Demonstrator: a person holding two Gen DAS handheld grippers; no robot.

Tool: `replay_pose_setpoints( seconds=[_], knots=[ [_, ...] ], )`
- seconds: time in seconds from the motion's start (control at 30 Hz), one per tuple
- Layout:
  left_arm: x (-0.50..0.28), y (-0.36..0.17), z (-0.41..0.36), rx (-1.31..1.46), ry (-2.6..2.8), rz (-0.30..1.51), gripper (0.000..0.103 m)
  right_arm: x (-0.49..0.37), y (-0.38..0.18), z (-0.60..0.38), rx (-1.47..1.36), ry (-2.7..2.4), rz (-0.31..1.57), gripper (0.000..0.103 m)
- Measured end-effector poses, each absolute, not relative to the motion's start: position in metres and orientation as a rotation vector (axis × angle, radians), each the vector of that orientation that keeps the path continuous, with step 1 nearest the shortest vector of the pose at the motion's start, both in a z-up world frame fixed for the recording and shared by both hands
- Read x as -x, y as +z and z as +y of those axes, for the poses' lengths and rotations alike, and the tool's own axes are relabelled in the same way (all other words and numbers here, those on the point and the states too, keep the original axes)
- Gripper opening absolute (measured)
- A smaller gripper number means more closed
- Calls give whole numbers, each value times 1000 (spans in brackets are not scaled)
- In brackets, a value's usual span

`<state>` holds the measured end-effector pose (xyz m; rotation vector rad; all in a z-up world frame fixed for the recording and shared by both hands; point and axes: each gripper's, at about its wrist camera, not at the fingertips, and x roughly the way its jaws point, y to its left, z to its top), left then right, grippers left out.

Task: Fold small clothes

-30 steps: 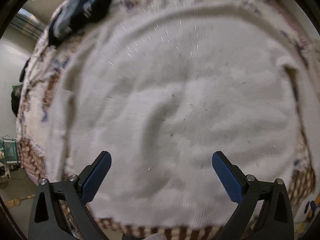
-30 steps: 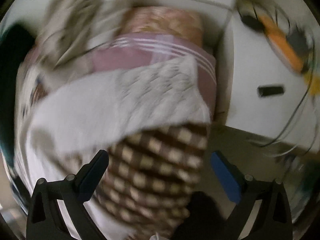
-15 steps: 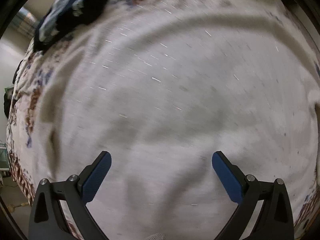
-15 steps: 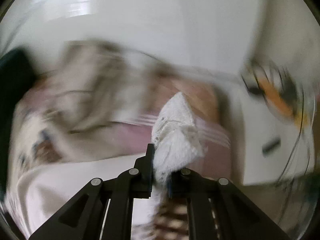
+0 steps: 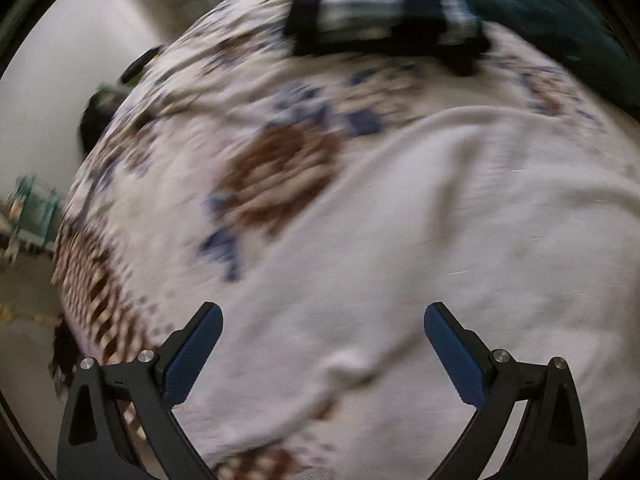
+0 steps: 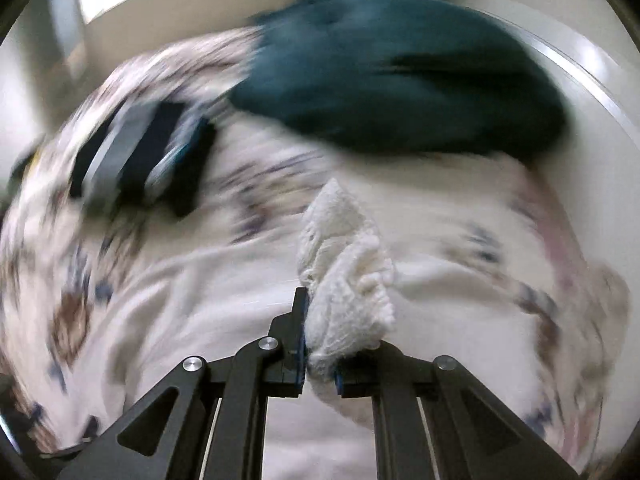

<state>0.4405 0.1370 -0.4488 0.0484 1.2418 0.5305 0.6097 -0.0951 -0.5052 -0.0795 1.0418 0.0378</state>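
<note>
A white knit garment [image 5: 440,260] lies spread on a patterned bedspread [image 5: 272,168]. My left gripper [image 5: 322,354] is open and empty, its blue pads [image 5: 192,354] wide apart just above the garment's near left edge. My right gripper [image 6: 320,360] is shut on a bunched corner of the white knit garment [image 6: 344,276], which sticks up between the fingers, lifted above the rest of the cloth [image 6: 224,312]. Both views are blurred by motion.
A folded dark navy and grey striped garment [image 5: 384,12] lies at the far side of the bedspread, also in the right wrist view [image 6: 140,156]. A dark teal garment [image 6: 400,76] lies beside it. The bed's left edge drops to the floor [image 5: 24,340].
My right gripper closed on the garment's corner a second ago and has swung it across the bed. My left gripper has moved left toward the garment's edge, still open.
</note>
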Motion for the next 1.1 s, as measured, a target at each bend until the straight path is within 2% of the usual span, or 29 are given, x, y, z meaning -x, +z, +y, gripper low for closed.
replay_pose_setpoints(
  seconds=[0.13, 0.3, 0.33, 0.37, 0.4, 0.47, 0.6, 0.77, 0.93, 1.03, 1.07, 1.1],
  knots=[
    [-413, -468, 185, 40, 609, 1302, 103, -604, -572, 30, 289, 163, 1115, 10],
    [-377, -486, 217, 116, 657, 1352, 103, -582, -620, 85, 431, 171, 1179, 11],
    [-371, -490, 218, 140, 660, 1366, 103, -581, -624, 84, 401, 188, 1223, 15],
    [-363, -492, 223, 166, 665, 1375, 103, -576, -614, 70, 349, 214, 1258, 24],
    [-350, -491, 234, 208, 680, 1382, 103, -574, -612, 60, 269, 239, 1289, 41],
    [-327, -492, 244, 297, 701, 1391, 103, -566, -597, 28, 67, 263, 1313, 66],
    [-274, -496, 266, 554, 717, 1392, 103, -536, -563, -43, -58, 178, 1280, 79],
    [-214, -518, 278, 1020, 737, 1322, 103, -503, -553, -129, -127, 11, 1339, 80],
    [-171, -580, 275, 1481, 786, 1162, 102, -481, -574, -167, -141, -61, 1397, 81],
    [-151, -601, 287, 1641, 914, 969, 101, -473, -575, -172, -102, -66, 1369, 81],
    [-147, -602, 290, 1651, 957, 925, 95, -471, -576, -173, -80, -58, 1367, 81],
    [-140, -600, 292, 1640, 1028, 864, 78, -471, -577, -172, -72, -52, 1367, 81]
  ],
)
